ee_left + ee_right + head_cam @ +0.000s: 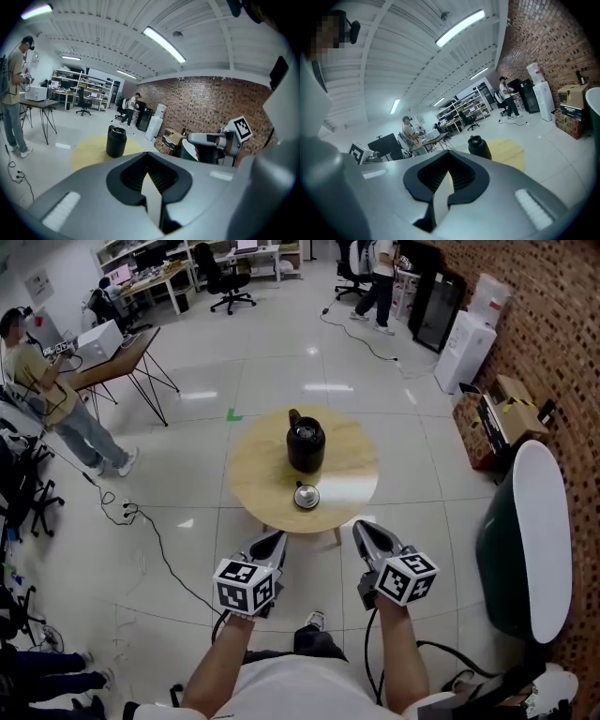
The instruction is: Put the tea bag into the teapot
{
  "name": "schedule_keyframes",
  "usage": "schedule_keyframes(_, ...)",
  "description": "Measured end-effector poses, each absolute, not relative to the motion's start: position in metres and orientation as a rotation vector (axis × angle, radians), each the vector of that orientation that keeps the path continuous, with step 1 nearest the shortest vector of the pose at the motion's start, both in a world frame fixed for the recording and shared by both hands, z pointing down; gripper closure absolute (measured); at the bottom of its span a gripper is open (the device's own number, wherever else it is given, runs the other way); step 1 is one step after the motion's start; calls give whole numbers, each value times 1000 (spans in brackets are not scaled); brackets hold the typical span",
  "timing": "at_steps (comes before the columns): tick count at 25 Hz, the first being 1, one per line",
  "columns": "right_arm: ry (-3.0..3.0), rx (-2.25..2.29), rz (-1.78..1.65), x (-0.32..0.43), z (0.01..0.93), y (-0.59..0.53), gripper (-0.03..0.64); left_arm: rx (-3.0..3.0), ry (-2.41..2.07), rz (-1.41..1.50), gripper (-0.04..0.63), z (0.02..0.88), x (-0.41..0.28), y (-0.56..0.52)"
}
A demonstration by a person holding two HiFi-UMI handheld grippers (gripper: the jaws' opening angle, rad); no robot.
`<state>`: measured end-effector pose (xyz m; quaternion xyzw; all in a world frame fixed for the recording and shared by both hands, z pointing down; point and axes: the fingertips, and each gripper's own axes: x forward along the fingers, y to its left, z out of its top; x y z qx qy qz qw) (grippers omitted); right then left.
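A black teapot [306,444] stands upright in the middle of a round wooden table [347,470]. In front of it lies a small round silvery piece [307,496] with a knob; I cannot make out a tea bag. My left gripper [272,542] and right gripper [364,532] hover side by side short of the table's near edge, both shut and empty. The left gripper view has the teapot [116,141] ahead, beyond its closed jaws [152,180]. In the right gripper view the teapot [479,147] sits beyond the closed jaws [443,185].
A dark green round seat with a white top [525,540] stands close on the right. Cardboard boxes [497,418] and a water dispenser [461,348] line the brick wall. A person [56,395] stands by a desk [117,357] far left. Cables [141,521] trail over the floor.
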<state>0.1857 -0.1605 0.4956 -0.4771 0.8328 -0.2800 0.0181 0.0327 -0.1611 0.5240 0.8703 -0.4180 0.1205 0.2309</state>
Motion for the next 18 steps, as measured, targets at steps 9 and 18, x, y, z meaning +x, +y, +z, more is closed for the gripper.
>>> schedule_keyframes(9, 2650, -1573, -807, 104, 501, -80, 615, 2400, -1125, 272, 583, 531, -30, -93)
schedule_keyframes(18, 2663, -1785, -677, 27, 494, 29, 615, 2503, -1044, 216, 583, 514, -90, -9)
